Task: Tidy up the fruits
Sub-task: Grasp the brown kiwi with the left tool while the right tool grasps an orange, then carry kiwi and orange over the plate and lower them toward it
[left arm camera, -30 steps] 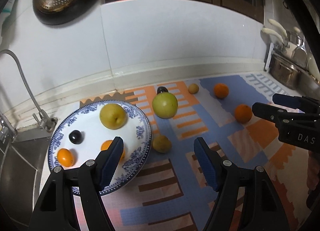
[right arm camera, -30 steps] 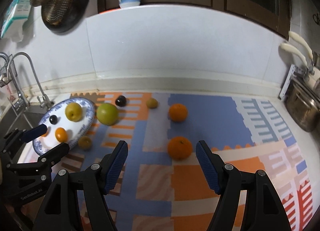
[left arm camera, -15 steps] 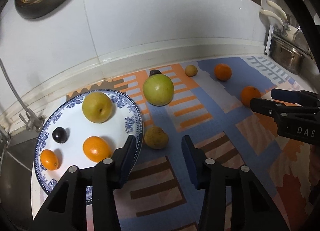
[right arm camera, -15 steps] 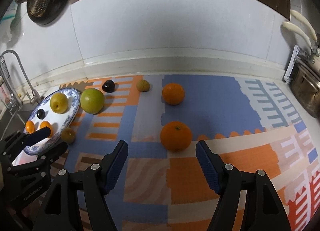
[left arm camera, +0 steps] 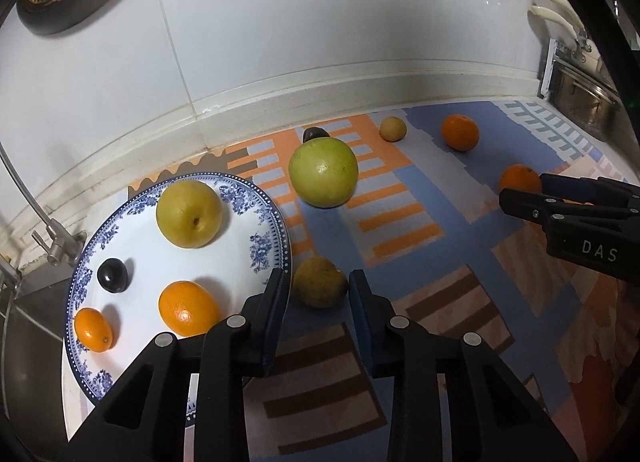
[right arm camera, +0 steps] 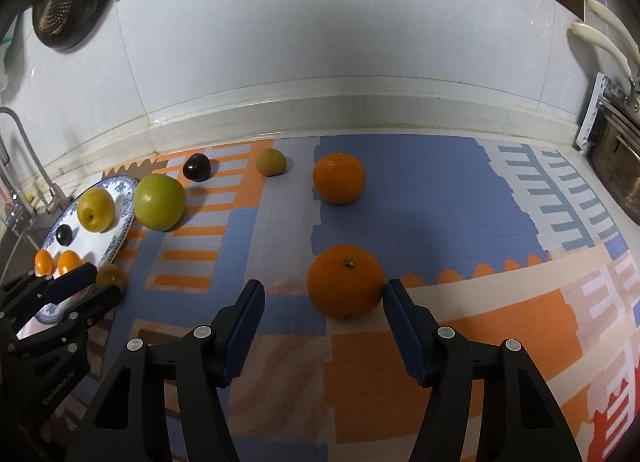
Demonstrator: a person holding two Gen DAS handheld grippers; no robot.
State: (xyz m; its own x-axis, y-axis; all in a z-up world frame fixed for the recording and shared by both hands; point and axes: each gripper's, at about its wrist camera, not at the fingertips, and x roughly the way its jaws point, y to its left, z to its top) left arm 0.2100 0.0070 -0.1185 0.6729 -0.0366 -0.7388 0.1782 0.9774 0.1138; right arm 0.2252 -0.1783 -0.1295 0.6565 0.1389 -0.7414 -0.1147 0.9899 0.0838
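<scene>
You've got the left gripper point(left arm camera: 318, 288) narrowed around the brownish fruit point(left arm camera: 320, 281) just beside the plate point(left arm camera: 264, 198) — maybe not yet pinching — while the right gripper point(right arm camera: 323, 298) stands wide, one finger grazing the near orange point(right arm camera: 346, 281), ready to scoop it plateward.

The surface point(right arm camera: 460, 198) carried a patterned mat in blue, orange and grey. Directly on the mat lay a blue-rimmed plate point(left arm camera: 276, 222) at frame left, a green apple point(left arm camera: 323, 172), a brownish fruit point(left arm camera: 320, 281), a dark plum point(right arm camera: 196, 167), a small yellow fruit point(right arm camera: 271, 162) and two oranges point(right arm camera: 338, 178) point(right arm camera: 345, 281).
</scene>
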